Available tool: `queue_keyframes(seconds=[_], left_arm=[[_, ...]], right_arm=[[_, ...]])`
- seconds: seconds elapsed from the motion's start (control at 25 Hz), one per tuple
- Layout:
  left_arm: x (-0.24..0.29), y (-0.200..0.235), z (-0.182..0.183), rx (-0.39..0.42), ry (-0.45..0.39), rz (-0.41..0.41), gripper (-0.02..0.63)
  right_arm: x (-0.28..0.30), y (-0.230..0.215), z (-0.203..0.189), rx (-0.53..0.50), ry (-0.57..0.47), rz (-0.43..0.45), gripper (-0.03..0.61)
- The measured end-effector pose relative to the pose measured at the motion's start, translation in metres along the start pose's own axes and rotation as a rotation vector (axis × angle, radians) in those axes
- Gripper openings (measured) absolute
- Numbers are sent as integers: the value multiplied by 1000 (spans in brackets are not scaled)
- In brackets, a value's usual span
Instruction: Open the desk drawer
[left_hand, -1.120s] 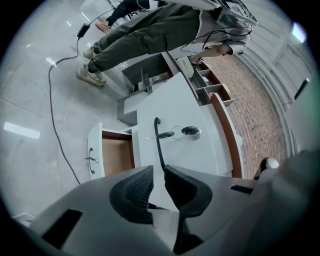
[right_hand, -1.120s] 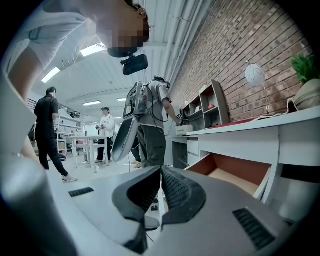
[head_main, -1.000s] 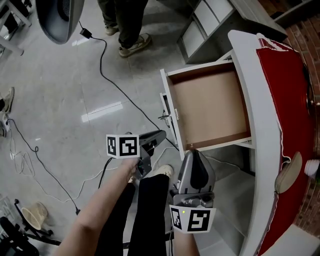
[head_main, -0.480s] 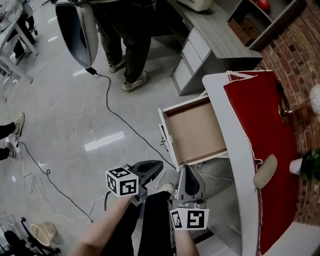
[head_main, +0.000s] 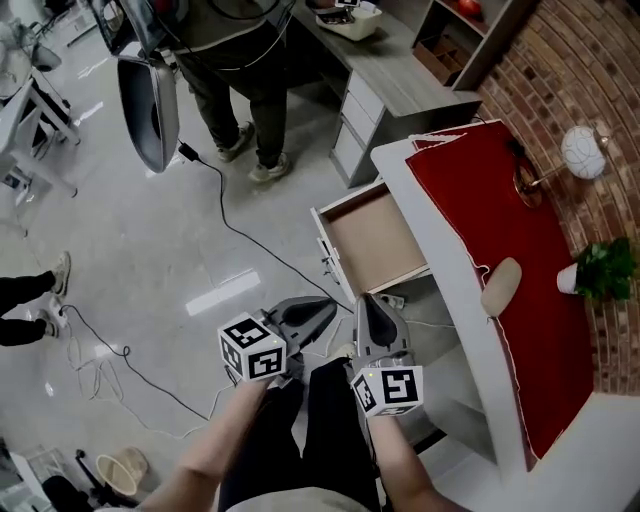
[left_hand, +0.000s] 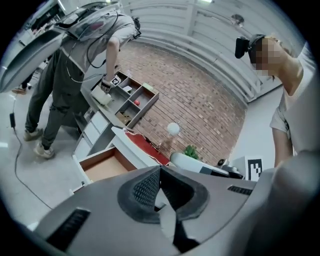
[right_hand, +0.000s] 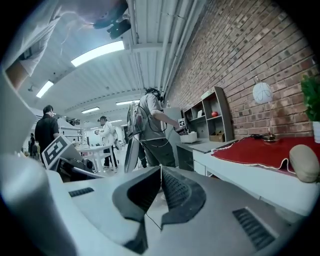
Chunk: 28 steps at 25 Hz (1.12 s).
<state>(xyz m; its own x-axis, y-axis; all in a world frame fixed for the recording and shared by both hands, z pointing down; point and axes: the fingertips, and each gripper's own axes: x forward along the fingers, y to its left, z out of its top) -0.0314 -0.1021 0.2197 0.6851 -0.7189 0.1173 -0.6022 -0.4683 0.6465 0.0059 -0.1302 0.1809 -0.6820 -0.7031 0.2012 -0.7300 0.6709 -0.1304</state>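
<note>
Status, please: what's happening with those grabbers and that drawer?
Left gripper and right gripper shut, empty, off the desk. Drawer open, bare inside. Black cable on floor nearby.

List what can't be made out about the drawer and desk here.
Drawer rear: head view, under the desk top.
Drawer handle: head view, too small to tell its shape.
Drawer in right gripper view: not seen; the right gripper fills the lower frame.
Shelf: head view, cut off by the top edge.
</note>
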Motion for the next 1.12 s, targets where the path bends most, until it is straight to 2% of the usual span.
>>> queue_keyframes(seconds=[0.24, 0.48, 0.84, 1.12], left_arm=[[-25, -49, 8, 31, -8, 12, 11], [-45, -78, 14, 81, -7, 17, 11], [-61, -102, 24, 195, -31, 52, 11], [-70, -103, 23, 221, -30, 66, 11]], right_arm=[[-39, 15, 31, -3, -4, -12, 18], [-67, 32, 49, -23, -13, -15, 18], [-86, 63, 62, -16, -48, 9, 18], [-88, 66, 52, -11, -30, 16, 18]])
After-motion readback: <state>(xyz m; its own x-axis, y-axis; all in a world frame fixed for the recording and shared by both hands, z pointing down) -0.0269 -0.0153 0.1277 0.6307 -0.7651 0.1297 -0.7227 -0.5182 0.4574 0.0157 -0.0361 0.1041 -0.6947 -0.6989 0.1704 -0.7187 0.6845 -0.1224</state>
